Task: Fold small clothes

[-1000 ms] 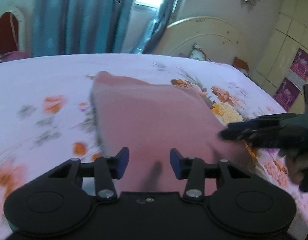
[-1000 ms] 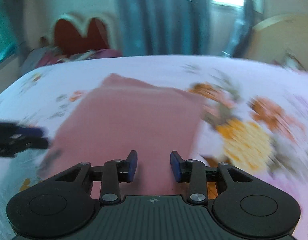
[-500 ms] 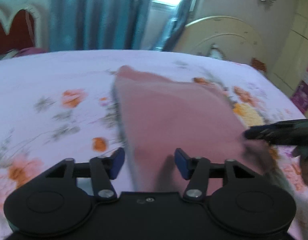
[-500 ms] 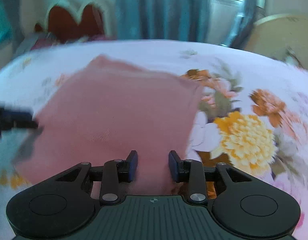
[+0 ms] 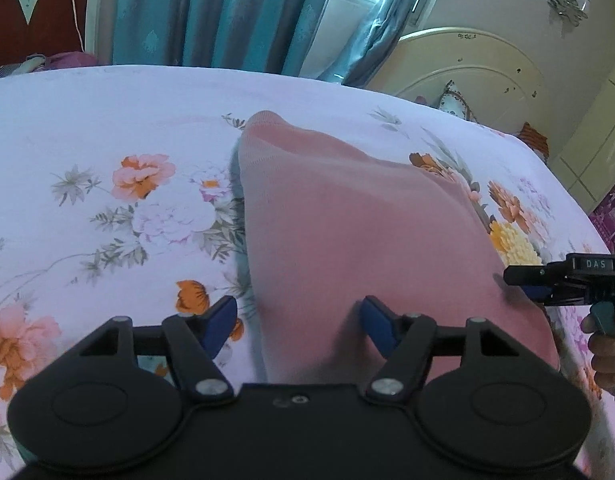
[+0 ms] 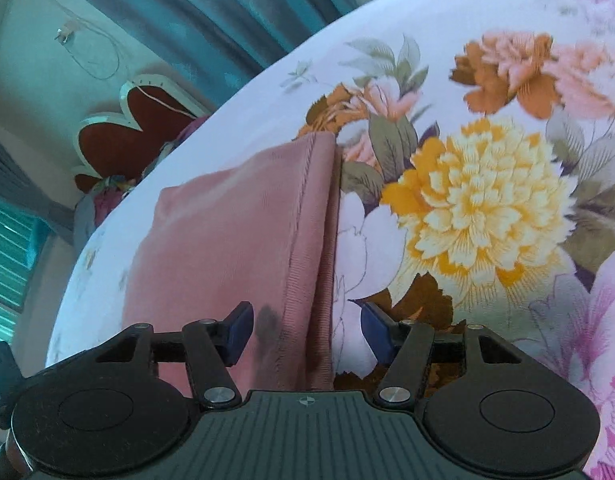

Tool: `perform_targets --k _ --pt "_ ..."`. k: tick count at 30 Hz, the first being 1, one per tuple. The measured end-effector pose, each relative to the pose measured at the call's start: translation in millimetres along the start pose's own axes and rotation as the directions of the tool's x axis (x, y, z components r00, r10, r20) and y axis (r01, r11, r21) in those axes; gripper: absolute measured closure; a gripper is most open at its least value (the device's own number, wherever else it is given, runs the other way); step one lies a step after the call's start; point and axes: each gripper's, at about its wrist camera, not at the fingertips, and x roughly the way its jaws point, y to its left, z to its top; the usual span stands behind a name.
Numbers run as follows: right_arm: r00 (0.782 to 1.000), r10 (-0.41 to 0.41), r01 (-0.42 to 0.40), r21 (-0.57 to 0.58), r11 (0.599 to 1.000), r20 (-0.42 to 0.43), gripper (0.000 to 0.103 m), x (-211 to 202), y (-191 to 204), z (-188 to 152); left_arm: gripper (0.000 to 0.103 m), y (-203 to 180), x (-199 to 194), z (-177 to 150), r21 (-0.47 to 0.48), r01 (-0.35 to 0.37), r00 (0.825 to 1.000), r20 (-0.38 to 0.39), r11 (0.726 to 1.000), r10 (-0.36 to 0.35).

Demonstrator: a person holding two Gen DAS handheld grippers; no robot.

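A pink folded garment (image 5: 347,232) lies flat on the flowered bedsheet (image 5: 107,128). My left gripper (image 5: 299,324) hangs over its near left edge. Its jaws are opening, that edge lies between the blue pads, and they do not press it. My right gripper (image 5: 535,280) comes in from the right at the garment's near right corner, with a hand behind it. In the right wrist view the garment (image 6: 235,248) shows its hemmed right edge running between the fingers of the right gripper (image 6: 307,334). These jaws are opening too and hold nothing.
The bed (image 6: 487,208) stretches wide around the garment. Teal curtains (image 5: 227,12) and a window stand behind it, a cream rounded headboard (image 5: 467,68) at the back right, a red heart-shaped board (image 5: 31,20) at the back left.
Both grippers' jaws have widened. The right gripper has rolled and sunk to the garment's right edge. The left gripper has shifted to the garment's left edge.
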Motion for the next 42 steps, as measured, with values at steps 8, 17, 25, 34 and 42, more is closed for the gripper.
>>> perform_targets --k 8,17,25,34,42 --pt "0.997 0.067 -0.067 0.014 0.998 -0.031 0.043 -1 -10 5 0.038 -5 3 3 -0.03 0.006 1.0 -0.002 1.0 -0.006" --pt "0.99 0.132 -0.126 0.106 0.986 -0.047 0.043 -1 -25 11 0.043 27 14 9 -0.235 0.133 0.989 -0.037 0.963 -0.146" --pt "0.98 0.166 -0.158 0.084 0.984 -0.11 0.043 18 -13 14 0.045 30 33 14 -0.278 0.152 0.981 -0.072 0.949 -0.178" --pt "0.983 0.141 -0.135 0.059 0.989 -0.114 0.053 13 -27 28 0.045 29 36 19 -0.254 0.138 0.982 -0.093 0.957 -0.167" --pt "0.974 0.189 -0.183 0.06 0.981 -0.121 0.055 36 -11 26 0.044 22 50 31 -0.249 0.129 0.982 -0.103 0.96 -0.158"
